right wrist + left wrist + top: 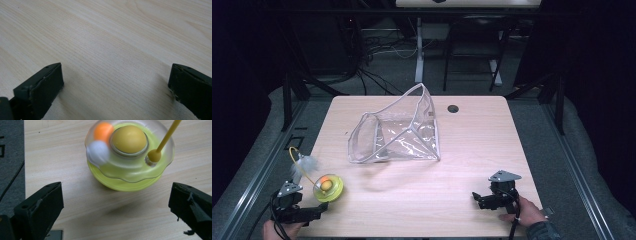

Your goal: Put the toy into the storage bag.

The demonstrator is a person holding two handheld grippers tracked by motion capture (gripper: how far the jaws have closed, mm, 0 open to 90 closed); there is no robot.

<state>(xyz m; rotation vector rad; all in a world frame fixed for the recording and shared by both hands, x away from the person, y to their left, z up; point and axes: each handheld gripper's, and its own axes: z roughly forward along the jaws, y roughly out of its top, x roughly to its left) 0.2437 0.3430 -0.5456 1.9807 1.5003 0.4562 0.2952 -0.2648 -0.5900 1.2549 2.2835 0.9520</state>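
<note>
Cat toy [328,187] sits near the front left corner of the table [462,150], just ahead of the left gripper [314,210]. In the left gripper view the toy [130,155] lies straight beyond the gap between the two black jaws, close but not touching either; bare wood lies between jaws and toy. Left gripper [116,202] is released, jaws spread wide, nothing held.

The toy is a clear dome over a yellow-green base, with a yellow knob [129,138] in the middle and an orange ball [103,131] and a white ball [98,151] under the dome, both blurred. A yellow wand [166,137] rises from a socket on the dome's edge; in the high view it curves up and back to a pale feather tuft [305,164], also blurred.

Right gripper [475,198] rests near the front right corner, well apart from the toy, a hand [524,212] on it. In the right gripper view its jaws [116,82] stand wide apart over bare wood, released, nothing between them.

Clear plastic bag [397,132] with white trim stands open near the table's middle toward the back edge, well apart from both grippers. A dark round hole [453,108] sits near the back edge.

No brands, labels or readable writing on anything.
</note>
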